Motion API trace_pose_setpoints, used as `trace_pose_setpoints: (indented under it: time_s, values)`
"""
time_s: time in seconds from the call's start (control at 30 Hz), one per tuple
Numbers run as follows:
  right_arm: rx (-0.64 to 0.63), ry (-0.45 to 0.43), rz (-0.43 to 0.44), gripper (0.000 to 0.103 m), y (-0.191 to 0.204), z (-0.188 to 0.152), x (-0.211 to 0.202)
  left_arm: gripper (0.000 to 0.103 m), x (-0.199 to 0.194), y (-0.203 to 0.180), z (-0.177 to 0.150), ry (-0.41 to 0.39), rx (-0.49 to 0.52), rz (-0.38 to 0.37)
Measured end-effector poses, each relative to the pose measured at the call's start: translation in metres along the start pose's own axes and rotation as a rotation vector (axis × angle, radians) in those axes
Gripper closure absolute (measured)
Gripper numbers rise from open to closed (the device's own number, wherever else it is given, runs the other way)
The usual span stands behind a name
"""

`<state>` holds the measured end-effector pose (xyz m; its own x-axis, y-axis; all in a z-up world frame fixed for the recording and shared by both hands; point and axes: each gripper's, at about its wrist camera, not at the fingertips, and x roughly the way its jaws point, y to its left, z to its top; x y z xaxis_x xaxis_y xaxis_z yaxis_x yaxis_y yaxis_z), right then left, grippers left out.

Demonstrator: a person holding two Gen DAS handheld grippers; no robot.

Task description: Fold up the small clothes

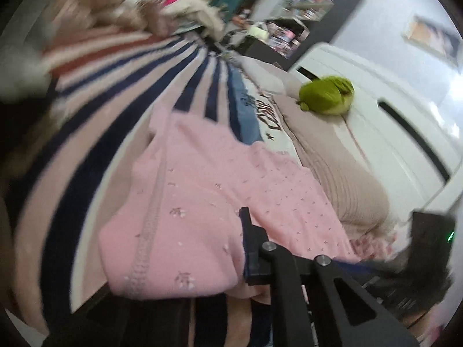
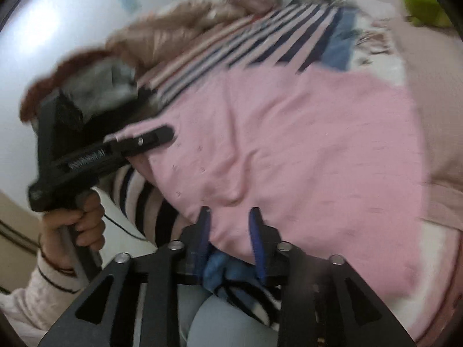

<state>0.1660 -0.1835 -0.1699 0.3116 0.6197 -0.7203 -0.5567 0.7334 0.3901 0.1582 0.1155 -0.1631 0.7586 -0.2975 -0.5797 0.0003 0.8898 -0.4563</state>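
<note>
A small pink garment (image 1: 202, 196) with tiny printed flowers lies on a striped bedspread (image 1: 95, 121). In the left wrist view only one black finger (image 1: 249, 231) of my left gripper shows, resting on the garment's near edge; the other finger is out of frame. In the right wrist view the left gripper (image 2: 156, 137) lies at the garment's left edge, and its jaws look closed on the pink cloth. My right gripper (image 2: 230, 219) sits at the garment's (image 2: 289, 150) near edge with blue-padded fingers (image 2: 204, 231) apart, a pink fold bulging between them.
A green plush toy (image 1: 327, 95) sits on beige bedding (image 1: 347, 179) at the far right. A brown fur-trimmed coat (image 2: 179, 26) lies at the bed's far end. A white cabinet (image 1: 390, 115) and a dark shelf (image 1: 303, 8) stand behind.
</note>
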Motion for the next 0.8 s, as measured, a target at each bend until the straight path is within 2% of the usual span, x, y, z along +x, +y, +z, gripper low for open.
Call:
trace_pose_setpoints:
  time_s: [0.07,0.13,0.23,0.3,0.37,0.43,0.47,0.5,0.53,0.63,0.7,0.8]
  values:
    - [0.065,-0.061,-0.032,0.072,-0.022,-0.005,-0.028,0.095,0.0,-0.025,0.005,-0.006,0.104,0.02]
    - [0.124,-0.114,-0.019,0.072,-0.038,-0.016,-0.053,0.095,0.005,-0.057,0.01,-0.006,0.22,0.016]
    - [0.164,-0.168,-0.045,0.072,-0.056,-0.028,-0.08,0.095,0.022,-0.107,0.006,0.016,0.4,-0.001]
    - [0.177,-0.196,-0.058,0.072,-0.065,-0.037,-0.092,0.096,0.04,-0.143,-0.004,0.065,0.506,-0.061]
    - [0.208,-0.222,-0.053,0.072,-0.074,-0.047,-0.102,0.096,0.062,-0.17,-0.023,0.167,0.57,-0.161]
    - [0.234,-0.236,-0.044,0.072,-0.084,-0.056,-0.108,0.095,0.09,-0.185,-0.046,0.279,0.59,-0.242]
    - [0.241,-0.237,-0.046,0.072,-0.089,-0.061,-0.111,0.094,0.104,-0.188,-0.058,0.332,0.589,-0.245]
    - [0.249,-0.234,-0.052,0.072,-0.094,-0.063,-0.112,0.094,0.113,-0.187,-0.069,0.353,0.578,-0.239]
    - [0.258,-0.229,-0.058,0.072,-0.099,-0.067,-0.113,0.093,0.114,-0.184,-0.071,0.333,0.554,-0.254]
    - [0.279,-0.214,-0.062,0.072,-0.109,-0.072,-0.112,0.077,0.1,-0.165,-0.06,0.337,0.428,-0.35]
    - [0.284,-0.206,-0.069,0.072,-0.114,-0.071,-0.109,0.059,0.087,-0.16,-0.056,0.35,0.397,-0.404]
    - [0.269,-0.208,-0.064,0.072,-0.118,-0.061,-0.108,0.047,0.056,-0.144,-0.054,0.332,0.386,-0.416]
